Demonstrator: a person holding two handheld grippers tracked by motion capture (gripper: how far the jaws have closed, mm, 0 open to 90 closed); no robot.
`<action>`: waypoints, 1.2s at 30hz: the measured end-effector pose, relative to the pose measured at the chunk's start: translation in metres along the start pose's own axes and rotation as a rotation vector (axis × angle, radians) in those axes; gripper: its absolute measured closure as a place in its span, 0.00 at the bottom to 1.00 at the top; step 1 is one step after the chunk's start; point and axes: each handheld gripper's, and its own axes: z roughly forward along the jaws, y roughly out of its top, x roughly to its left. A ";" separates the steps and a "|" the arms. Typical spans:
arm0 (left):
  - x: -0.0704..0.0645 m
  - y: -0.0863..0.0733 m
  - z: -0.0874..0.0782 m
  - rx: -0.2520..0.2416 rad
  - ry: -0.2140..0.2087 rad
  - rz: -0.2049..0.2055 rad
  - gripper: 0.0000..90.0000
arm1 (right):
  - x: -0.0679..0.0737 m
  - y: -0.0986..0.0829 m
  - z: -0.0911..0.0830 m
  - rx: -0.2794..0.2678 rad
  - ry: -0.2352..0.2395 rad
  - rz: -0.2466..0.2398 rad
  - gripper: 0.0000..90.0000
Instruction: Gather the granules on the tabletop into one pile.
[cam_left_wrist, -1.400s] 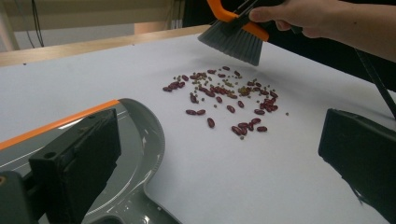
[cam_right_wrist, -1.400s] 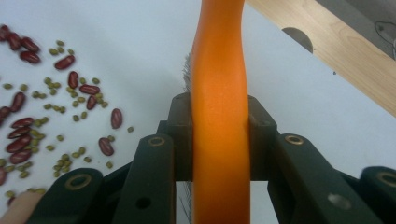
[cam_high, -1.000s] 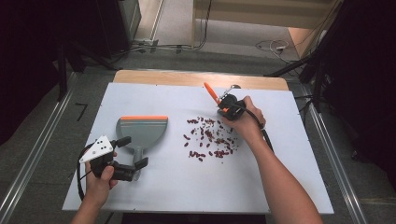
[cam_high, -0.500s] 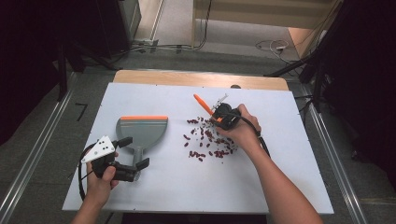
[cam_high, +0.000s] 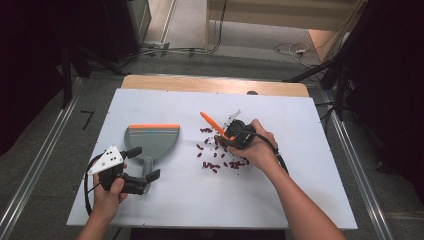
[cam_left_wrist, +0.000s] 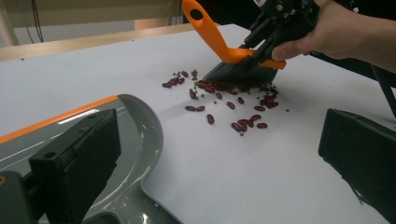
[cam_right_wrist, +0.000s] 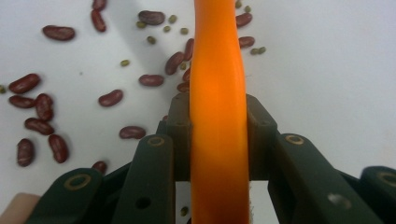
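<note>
A grey dustpan (cam_high: 152, 139) with an orange front lip lies at the table's left. Its handle runs between the jaws of my left gripper (cam_high: 145, 162), which stands open and grips nothing. From that gripper (cam_left_wrist: 219, 135) the dustpan (cam_left_wrist: 135, 126) sits by the left jaw. Red kidney beans (cam_high: 220, 157) and small green beans are scattered at mid table. My right gripper (cam_high: 231, 136) is shut on an orange brush (cam_high: 210, 121), whose dark bristles (cam_left_wrist: 238, 72) rest on the far edge of the beans (cam_left_wrist: 233, 100). The orange handle (cam_right_wrist: 217, 56) runs up between the right jaws (cam_right_wrist: 218, 112).
The white tabletop (cam_high: 310, 190) has a wooden strip (cam_high: 200, 82) along its far edge. Metal rails (cam_high: 40, 165) flank the table on the floor. Cables (cam_high: 295, 49) lie on the floor behind it.
My right gripper has swept the brush left and nearer, from the far right of the beans onto their edge. The left gripper and dustpan have stayed put.
</note>
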 end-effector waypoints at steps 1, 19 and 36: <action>0.000 0.000 0.000 0.000 0.001 -0.001 0.00 | 0.001 0.000 -0.001 0.000 0.001 -0.004 0.76; 0.002 -0.001 -0.005 -0.005 0.020 -0.003 0.00 | -0.033 0.018 -0.017 -0.077 -0.038 -0.055 0.77; 0.004 -0.007 -0.019 -0.013 0.045 -0.020 0.00 | -0.042 0.086 0.035 -0.121 -0.086 -0.319 0.77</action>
